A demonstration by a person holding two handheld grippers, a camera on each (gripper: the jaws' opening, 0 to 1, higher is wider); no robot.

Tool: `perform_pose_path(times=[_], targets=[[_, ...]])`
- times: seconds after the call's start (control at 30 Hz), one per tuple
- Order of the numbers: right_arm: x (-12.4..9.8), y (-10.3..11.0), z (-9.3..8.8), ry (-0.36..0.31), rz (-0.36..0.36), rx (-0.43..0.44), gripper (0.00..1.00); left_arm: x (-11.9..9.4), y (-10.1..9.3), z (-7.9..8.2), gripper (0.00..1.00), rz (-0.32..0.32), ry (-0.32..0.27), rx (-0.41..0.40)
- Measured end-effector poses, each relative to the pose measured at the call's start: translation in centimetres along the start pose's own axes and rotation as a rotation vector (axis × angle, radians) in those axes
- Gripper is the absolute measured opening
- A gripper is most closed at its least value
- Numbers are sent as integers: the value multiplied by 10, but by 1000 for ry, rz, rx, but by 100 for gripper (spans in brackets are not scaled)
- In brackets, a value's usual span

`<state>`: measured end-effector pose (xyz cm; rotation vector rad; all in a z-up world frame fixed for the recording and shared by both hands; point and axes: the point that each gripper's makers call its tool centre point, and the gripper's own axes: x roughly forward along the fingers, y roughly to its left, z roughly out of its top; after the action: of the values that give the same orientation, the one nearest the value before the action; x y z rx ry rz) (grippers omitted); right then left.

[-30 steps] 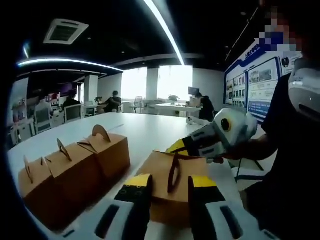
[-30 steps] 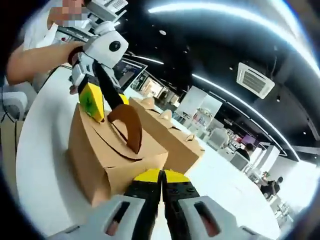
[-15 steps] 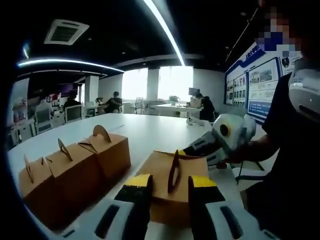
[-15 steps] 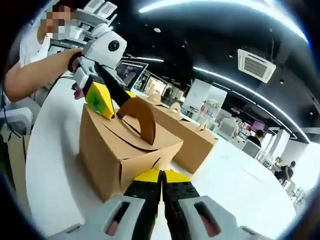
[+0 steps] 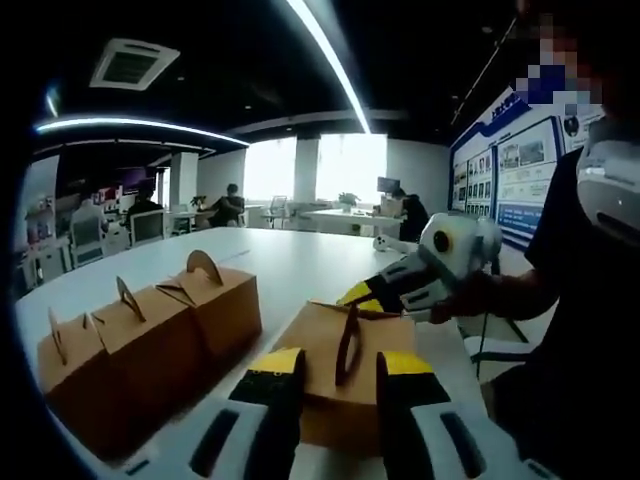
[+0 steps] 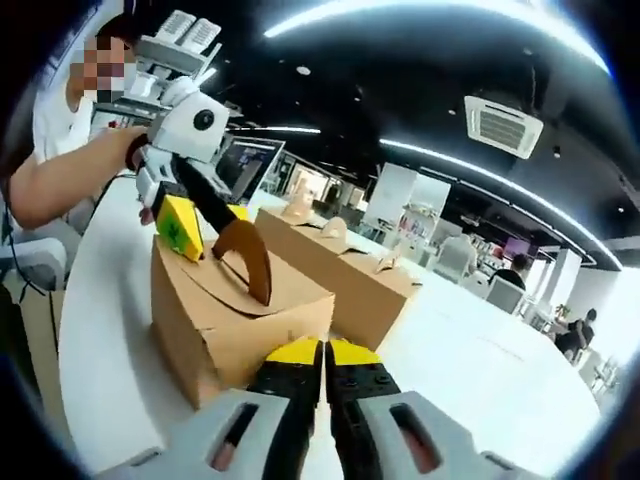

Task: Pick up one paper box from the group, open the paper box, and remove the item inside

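While our left gripper [image 5: 335, 375] stands spread either side of the upright handle [image 5: 347, 345] on the near box [image 5: 350, 385], apart from the row of boxes [image 5: 140, 345] on the white bench [image 5: 290, 265], our right gripper [image 6: 323, 352], jaws pressed together, meets its far edge.

Paper box [image 5: 345, 375] near side hidden behind left tongs [image 5: 336, 365]; wall posters [image 5: 510, 170] print too small, perhaps charts.

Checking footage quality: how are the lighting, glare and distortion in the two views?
Left gripper view: dim, far windows blown out, boxes in shade. Right gripper view: brighter, the near paper box evenly lit, ceiling light strips glaring. Both bend straight lines strongly, as fisheye does.
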<state>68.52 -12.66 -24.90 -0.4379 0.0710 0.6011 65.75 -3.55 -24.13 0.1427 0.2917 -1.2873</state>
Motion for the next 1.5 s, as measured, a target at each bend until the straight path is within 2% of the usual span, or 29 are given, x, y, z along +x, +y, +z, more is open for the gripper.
perform_pose_path(times=[0.13, 0.3, 0.4, 0.47, 0.63, 0.73, 0.83, 0.9, 1.1, 1.17, 1.2, 1.23, 1.3, 1.4, 1.47, 1.5], targets=[[-7, -16, 11, -31, -29, 15, 4, 1, 0, 0, 31, 1, -2, 0], [-13, -20, 28, -78, -24, 36, 5, 1, 0, 0, 31, 1, -2, 1], [-21, -23, 50, -168, -15, 91, 5, 1, 0, 0, 31, 3, -2, 0], [-29, -23, 65, -225, 12, 126, 7, 1, 1, 0, 30, 4, -2, -1], [-35, -14, 75, -251, 87, 166, 11, 1, 1, 0, 30, 4, -3, -2], [-32, 1, 71, -236, 163, 180, 25, 1, 1, 0, 30, 8, -8, -3], [-28, 11, 63, -213, 191, 153, 35, 0, 1, 0, 30, 13, -15, -6], [-26, 20, 58, -205, 225, 134, 36, 0, 1, 0, 30, 16, -18, -6], [-18, 38, 41, -177, 339, 231, 40, 0, 1, 0, 30, 21, -18, -7], [-15, 40, 35, -167, 354, 242, 40, 0, 0, 1, 30, 24, -22, -4], [-17, 42, 39, -197, 375, 289, 40, -1, 0, 1, 30, 27, -24, -1], [-16, 43, 36, -186, 382, 306, 40, -1, 0, 1, 30, 29, -27, 0], [-17, 43, 36, -190, 383, 303, 40, -1, 0, 1, 30, 36, -31, 0], [-16, 44, 35, -177, 403, 327, 41, -1, 1, 3, 30, 68, -50, 6], [-16, 45, 35, -171, 410, 340, 41, -2, 1, 5, 30, 103, -80, 30], [-16, 45, 35, -169, 412, 341, 41, -3, 3, 6, 30, 129, -107, 10]])
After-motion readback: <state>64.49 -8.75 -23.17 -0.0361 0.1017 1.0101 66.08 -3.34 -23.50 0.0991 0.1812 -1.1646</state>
